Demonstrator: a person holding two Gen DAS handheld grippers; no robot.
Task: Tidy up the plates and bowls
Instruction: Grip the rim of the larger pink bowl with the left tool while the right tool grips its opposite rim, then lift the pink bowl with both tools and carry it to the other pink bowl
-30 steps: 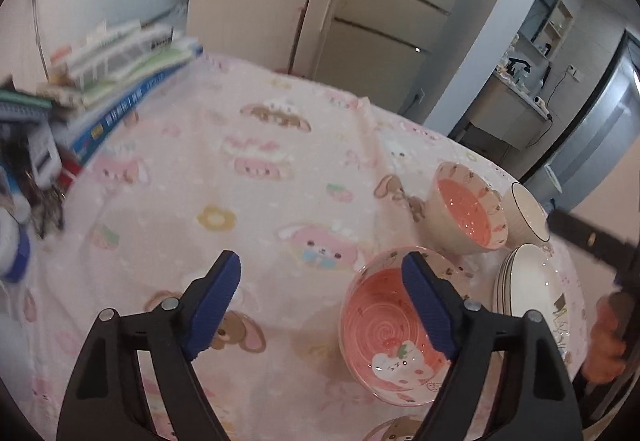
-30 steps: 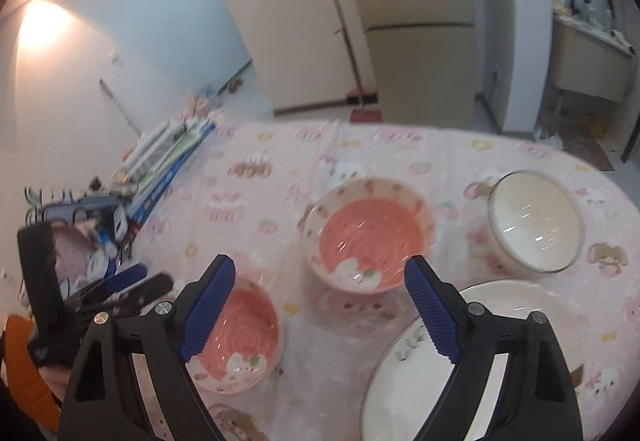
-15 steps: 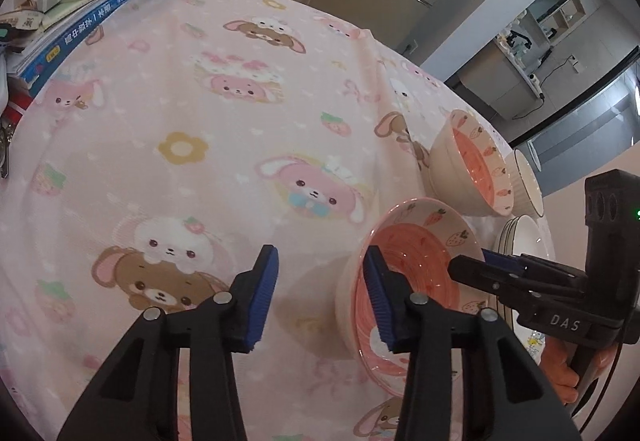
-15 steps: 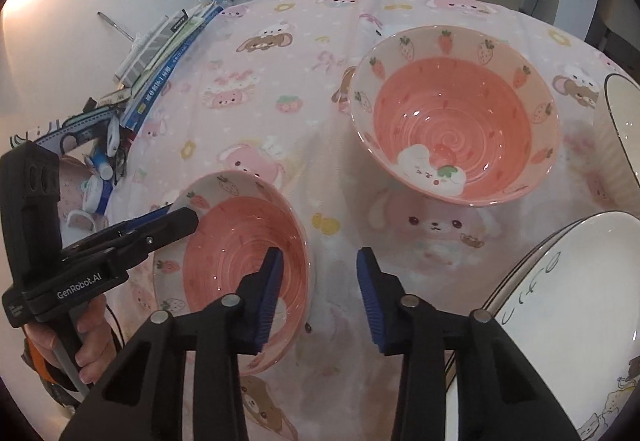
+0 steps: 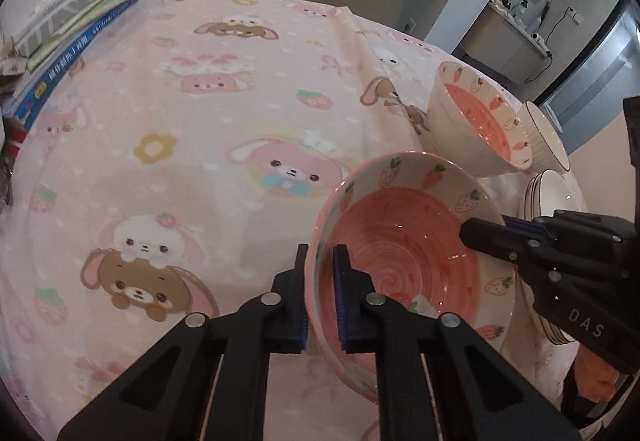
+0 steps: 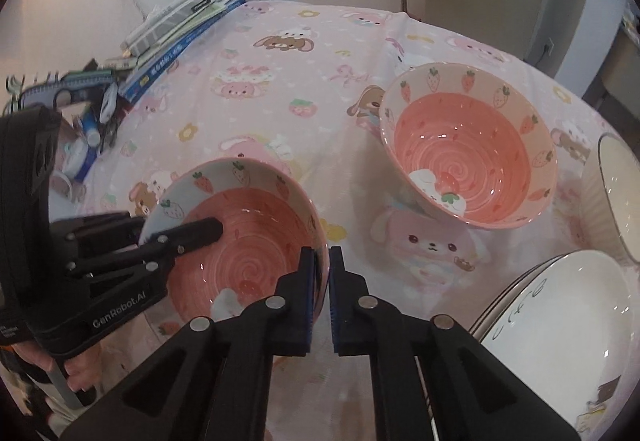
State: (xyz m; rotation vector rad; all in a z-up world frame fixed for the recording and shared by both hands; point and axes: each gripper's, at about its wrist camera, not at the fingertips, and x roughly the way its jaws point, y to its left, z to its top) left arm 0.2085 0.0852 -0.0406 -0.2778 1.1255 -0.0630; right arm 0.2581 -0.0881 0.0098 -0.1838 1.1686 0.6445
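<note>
Pink cartoon cloth [image 5: 192,129] is covering the table. Both tools are clamping the near pink bowl [image 6: 248,241] by opposite rim edges: the left gripper [image 5: 321,293] and right gripper [image 6: 321,297]. Judged step: lifting it, next nesting it into the second pink bowl [image 6: 468,149]. Counted: two pink bowls, one white bowl [image 6: 616,201], one plate stack [image 6: 560,325].

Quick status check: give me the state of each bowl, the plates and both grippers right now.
Near pink bowl: upright, gripped at opposite sides of its rim by both grippers.
Far pink bowl: upright on the tablecloth, empty, untouched.
White bowl: upright, beside the plates.
Plates: stacked, untouched.
Left gripper: fingers shut on the near bowl's rim.
Right gripper: fingers shut on that bowl's rim.
</note>
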